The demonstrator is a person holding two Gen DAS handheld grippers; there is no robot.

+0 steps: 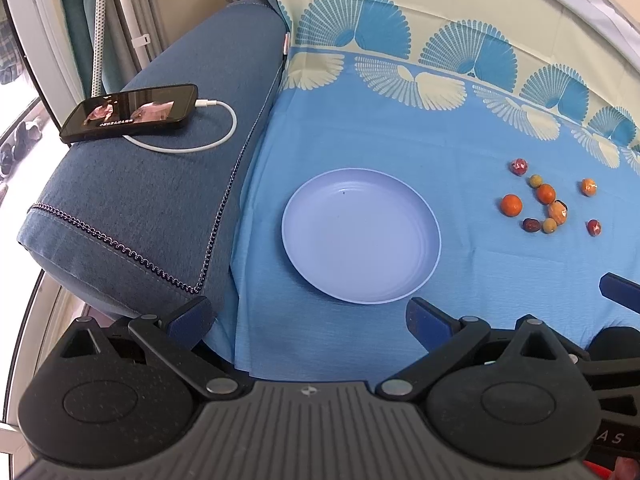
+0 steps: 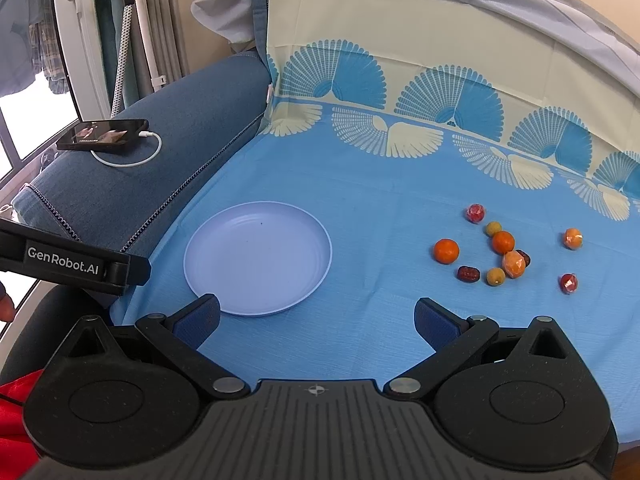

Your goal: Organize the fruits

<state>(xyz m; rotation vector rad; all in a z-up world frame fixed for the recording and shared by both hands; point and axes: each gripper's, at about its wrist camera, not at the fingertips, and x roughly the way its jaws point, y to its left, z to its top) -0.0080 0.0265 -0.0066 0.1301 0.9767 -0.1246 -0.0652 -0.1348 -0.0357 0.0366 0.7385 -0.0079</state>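
Both grippers' fingers spread, one plate (image 2: 256, 258), nine small fruits (image 2: 503, 242) beside it.

The right tool (image 2: 316, 320) hangs spread wide over the blue cloth (image 2: 380, 200), plate (image 2: 200, 264) left, fruits (image 2: 504, 252) right (nothing gripped).

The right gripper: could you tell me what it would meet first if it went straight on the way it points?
Probably bare blue cloth. The right gripper, jaws open, aims between the plate and the fruits; depth is unclear.
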